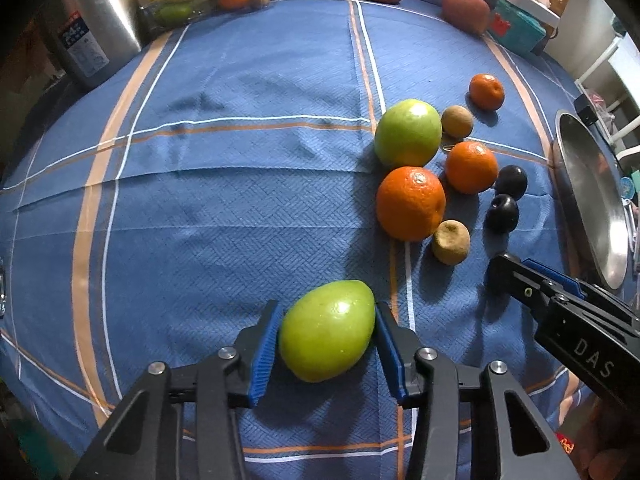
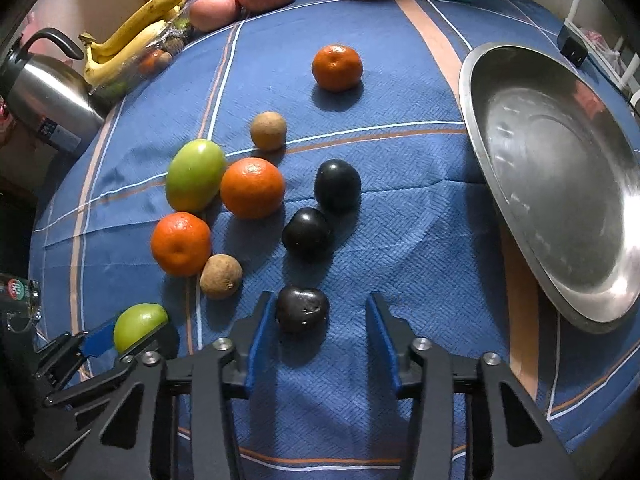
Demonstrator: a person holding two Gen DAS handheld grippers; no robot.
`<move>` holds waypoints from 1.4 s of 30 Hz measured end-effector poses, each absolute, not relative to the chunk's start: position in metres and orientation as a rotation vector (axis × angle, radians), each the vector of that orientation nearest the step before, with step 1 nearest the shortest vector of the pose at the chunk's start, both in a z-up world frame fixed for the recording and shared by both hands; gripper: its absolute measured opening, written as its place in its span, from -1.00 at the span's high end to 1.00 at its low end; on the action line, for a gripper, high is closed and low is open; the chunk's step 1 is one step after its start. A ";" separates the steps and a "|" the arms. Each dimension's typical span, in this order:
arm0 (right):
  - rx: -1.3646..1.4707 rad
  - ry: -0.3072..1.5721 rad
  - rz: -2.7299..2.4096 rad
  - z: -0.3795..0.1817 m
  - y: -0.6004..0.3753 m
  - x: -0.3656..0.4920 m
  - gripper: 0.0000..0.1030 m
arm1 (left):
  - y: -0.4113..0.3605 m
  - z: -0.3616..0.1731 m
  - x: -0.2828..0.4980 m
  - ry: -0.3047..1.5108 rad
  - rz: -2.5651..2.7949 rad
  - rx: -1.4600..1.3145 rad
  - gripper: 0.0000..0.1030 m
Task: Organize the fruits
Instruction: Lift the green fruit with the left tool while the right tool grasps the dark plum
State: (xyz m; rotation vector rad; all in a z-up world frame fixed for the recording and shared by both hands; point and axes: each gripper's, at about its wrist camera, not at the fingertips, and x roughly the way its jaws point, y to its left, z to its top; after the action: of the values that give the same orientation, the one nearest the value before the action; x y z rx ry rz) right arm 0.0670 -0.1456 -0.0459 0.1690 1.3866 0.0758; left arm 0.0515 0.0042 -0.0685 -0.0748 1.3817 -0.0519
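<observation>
Blue checked tablecloth (image 1: 224, 208) covers the whole work surface, with a steel bowl (image 2: 560, 184) at the right edge and a glass dish of bananas (image 2: 132, 44) far back by a kettle (image 2: 48, 96). At six o'clock in the left wrist view, the left gripper (image 1: 326, 344) has its blue pads against both flanks of a green mango (image 1: 326, 338), pinching it; whether the fruit has left the cloth I cannot tell. Its long axis runs from about seven o'clock to one o'clock, narrow tip toward one o'clock, so the pads sit across the short, fat middle, which looks like the right hold. I judge it firm, fairly heavy and smooth-skinned, likely to slip or twist if squeezed near the tip. The right gripper (image 2: 320, 332) stands spread, jaws apart around a dark plum (image 2: 302, 308) that lies close to the left pad with a clear gap on the other side. The plum is squat and roundish with no marked long axis; probably light, soft enough to bruise, best taken gently across its widest part.
</observation>
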 end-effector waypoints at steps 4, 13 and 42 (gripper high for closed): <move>0.194 1.388 0.097 -0.043 -0.147 0.065 0.31 | -0.002 -0.065 0.050 1.390 -0.027 -0.096 0.05; 0.246 1.371 0.146 -0.035 -0.141 0.062 0.44 | 0.007 -0.062 0.052 1.401 0.026 -0.195 0.05; 0.324 1.305 0.155 -0.010 -0.165 0.063 0.51 | 0.036 -0.003 0.053 1.228 0.296 -0.537 0.05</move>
State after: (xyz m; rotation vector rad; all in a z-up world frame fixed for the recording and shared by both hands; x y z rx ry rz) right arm 0.0633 -0.1652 -0.0104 0.3242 1.3050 0.1555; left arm 0.0533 0.0360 -0.0028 -0.5374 1.2275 0.2962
